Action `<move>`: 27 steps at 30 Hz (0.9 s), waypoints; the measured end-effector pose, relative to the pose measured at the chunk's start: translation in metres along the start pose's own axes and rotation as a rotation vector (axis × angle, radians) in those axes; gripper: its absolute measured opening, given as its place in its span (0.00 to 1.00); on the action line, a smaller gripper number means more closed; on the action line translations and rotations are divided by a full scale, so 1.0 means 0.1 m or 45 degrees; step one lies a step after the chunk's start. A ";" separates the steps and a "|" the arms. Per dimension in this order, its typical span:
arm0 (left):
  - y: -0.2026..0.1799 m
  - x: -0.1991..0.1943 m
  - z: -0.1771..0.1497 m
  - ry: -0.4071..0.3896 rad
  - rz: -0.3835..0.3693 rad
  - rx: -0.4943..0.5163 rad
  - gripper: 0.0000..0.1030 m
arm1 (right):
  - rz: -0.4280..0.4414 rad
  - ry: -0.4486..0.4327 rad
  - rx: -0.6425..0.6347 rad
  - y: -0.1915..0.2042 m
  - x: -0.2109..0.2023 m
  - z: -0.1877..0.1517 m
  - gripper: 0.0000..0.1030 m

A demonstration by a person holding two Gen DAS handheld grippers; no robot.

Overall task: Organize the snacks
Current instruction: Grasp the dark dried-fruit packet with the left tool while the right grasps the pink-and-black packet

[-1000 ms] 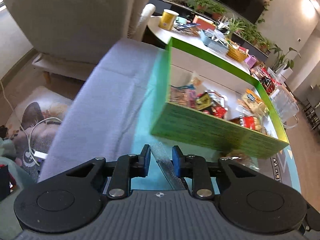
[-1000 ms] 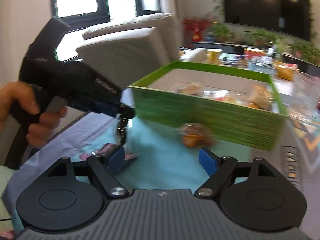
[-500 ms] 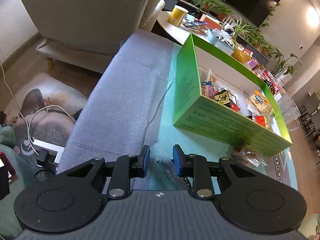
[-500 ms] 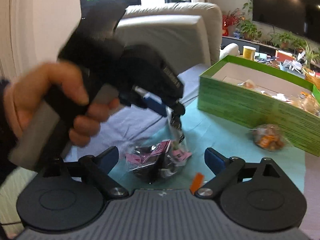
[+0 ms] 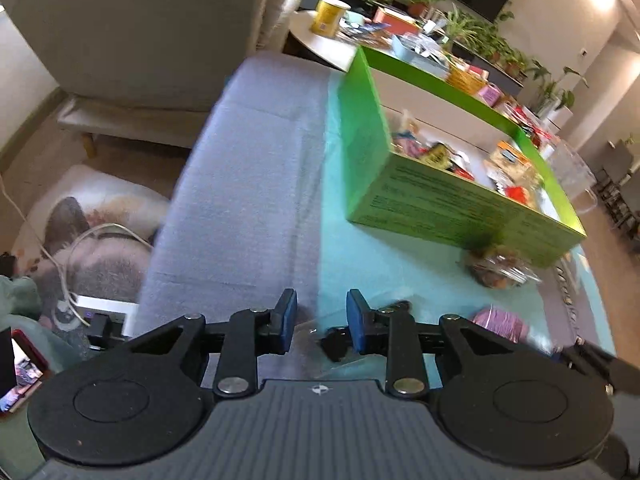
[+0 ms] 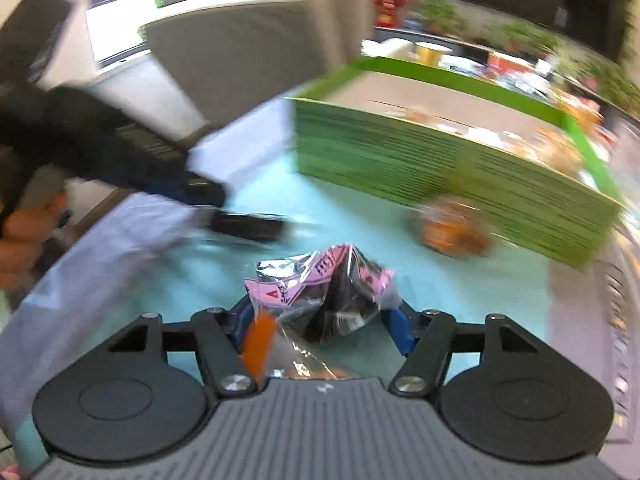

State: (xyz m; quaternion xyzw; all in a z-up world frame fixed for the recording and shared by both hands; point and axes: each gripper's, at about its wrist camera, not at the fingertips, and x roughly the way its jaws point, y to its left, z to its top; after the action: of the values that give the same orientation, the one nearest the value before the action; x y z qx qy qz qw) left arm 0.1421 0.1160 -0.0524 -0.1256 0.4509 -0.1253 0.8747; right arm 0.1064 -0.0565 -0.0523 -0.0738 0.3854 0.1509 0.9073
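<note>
Several snacks already lie inside the green box. Near its front wall, 2 remain out: an orange bag and a pink packet, which the right claw grasps. The left claw is released, empty.

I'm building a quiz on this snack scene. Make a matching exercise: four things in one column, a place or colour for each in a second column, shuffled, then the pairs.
Things:
1. pink-and-black snack bag
2. green box
3. yellow cup
4. orange snack packet

Places or colours:
A. on the white round table
B. between the right gripper's fingers
C. on the teal cloth, beside the box's front wall
D. holds several snacks already

Pairs: 1-B, 2-D, 3-A, 4-C
</note>
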 end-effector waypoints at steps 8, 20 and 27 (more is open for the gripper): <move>-0.14 -0.12 -0.23 0.076 -0.087 0.031 0.26 | -0.094 -0.009 0.191 -0.51 -0.17 -0.15 0.48; -0.17 -0.47 -0.38 0.067 -0.251 0.364 0.51 | -0.096 -0.082 0.128 -0.44 -0.18 -0.14 0.49; -0.51 -0.27 -0.61 0.053 -0.074 0.824 0.54 | -0.072 -0.070 0.199 -0.52 -0.20 -0.14 0.49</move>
State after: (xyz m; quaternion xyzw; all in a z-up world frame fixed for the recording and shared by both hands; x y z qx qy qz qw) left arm 0.0718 0.0708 -0.0495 0.1487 0.4018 -0.2898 0.8558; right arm 0.1011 -0.1129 -0.0466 -0.0094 0.3687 0.0968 0.9244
